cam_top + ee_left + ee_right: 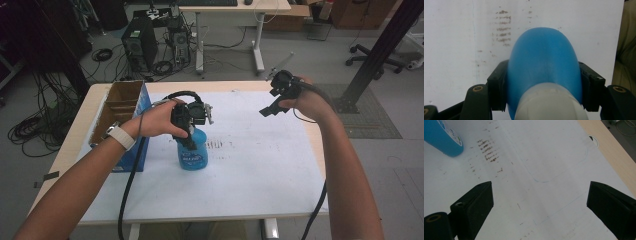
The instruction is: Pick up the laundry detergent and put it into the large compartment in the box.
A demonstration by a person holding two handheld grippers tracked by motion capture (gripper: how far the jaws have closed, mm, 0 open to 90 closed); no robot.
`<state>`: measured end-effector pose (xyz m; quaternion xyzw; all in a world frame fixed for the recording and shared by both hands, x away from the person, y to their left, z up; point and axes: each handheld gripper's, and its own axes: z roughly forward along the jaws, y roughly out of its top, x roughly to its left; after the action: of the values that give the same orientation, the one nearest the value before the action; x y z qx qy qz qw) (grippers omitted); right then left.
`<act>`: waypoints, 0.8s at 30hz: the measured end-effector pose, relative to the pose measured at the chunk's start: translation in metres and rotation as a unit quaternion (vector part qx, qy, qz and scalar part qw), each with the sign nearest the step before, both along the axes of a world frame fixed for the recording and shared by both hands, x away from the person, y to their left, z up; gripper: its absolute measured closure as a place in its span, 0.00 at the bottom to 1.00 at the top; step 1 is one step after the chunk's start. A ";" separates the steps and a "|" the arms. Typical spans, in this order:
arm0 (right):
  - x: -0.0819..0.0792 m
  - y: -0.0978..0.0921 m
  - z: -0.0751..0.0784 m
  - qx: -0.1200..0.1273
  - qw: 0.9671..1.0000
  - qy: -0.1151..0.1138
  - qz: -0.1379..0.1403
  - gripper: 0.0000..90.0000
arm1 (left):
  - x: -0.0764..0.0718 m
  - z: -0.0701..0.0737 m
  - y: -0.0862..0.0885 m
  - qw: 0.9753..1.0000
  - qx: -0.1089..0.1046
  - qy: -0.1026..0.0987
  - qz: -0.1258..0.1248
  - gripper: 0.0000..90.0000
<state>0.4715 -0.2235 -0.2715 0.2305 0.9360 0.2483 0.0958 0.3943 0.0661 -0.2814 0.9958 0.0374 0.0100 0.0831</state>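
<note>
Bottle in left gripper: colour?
Blue bottle with a white neck, clearest in the left gripper view.

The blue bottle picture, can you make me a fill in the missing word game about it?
1. The left gripper has its jaws shut on the ____ bottle.
2. The right gripper holds its jaws wide ____ over the white mat.
3. Left of the bottle stands a cardboard ____ with blue sides.

Missing words: blue; open; box
</note>
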 end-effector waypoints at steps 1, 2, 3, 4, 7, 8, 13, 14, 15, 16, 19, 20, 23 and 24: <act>0.000 0.000 0.000 0.000 1.000 0.000 0.000 0.08 | 0.000 0.000 0.000 1.000 0.000 0.000 0.000 0.41; 0.000 0.000 0.000 0.000 1.000 -0.001 0.000 0.08 | 0.000 0.001 0.000 1.000 0.000 0.000 0.001 0.41; 0.000 0.000 0.000 0.000 1.000 -0.001 0.000 0.08 | 0.000 0.002 0.001 1.000 0.001 0.001 0.002 0.41; 0.000 0.000 0.000 0.000 1.000 0.000 0.000 0.08 | -0.001 0.003 0.001 1.000 -0.002 0.000 0.002 0.41; 0.000 0.001 0.000 0.000 1.000 -0.002 0.003 0.08 | -0.003 0.005 0.002 1.000 0.002 -0.002 0.004 0.41; -0.001 0.002 0.000 0.001 1.000 -0.002 0.003 0.08 | -0.004 0.007 0.002 1.000 0.003 -0.003 0.007 0.41; -0.002 0.005 0.001 0.000 1.000 -0.003 0.005 0.08 | -0.005 0.009 0.003 1.000 0.001 -0.007 0.010 0.41; -0.002 0.005 0.001 0.000 1.000 -0.003 0.005 0.08 | -0.006 0.010 0.004 1.000 0.001 -0.008 0.011 0.41; -0.002 0.005 0.000 0.000 1.000 -0.003 0.006 0.08 | -0.006 0.010 0.004 1.000 0.000 -0.009 0.012 0.41; -0.002 0.005 0.001 -0.001 1.000 -0.003 0.007 0.08 | -0.007 0.011 0.004 1.000 0.000 -0.009 0.013 0.41; -0.003 0.005 0.001 -0.001 1.000 -0.004 0.007 0.08 | -0.008 0.012 0.005 1.000 0.001 -0.010 0.016 0.41; -0.003 0.005 0.001 -0.001 1.000 -0.005 0.007 0.08 | -0.008 0.013 0.005 1.000 0.003 -0.011 0.019 0.41; -0.004 0.005 0.002 -0.001 1.000 -0.005 0.007 0.08 | -0.009 0.014 0.005 1.000 0.001 -0.011 0.024 0.41; -0.004 0.005 0.002 -0.001 1.000 -0.005 0.007 0.08 | -0.010 0.015 0.006 1.000 0.000 -0.012 0.024 0.41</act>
<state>0.4674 -0.2189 -0.2695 0.2225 0.9373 0.2494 0.0993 0.3846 0.0716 -0.2663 0.9944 0.0603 0.0243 0.0831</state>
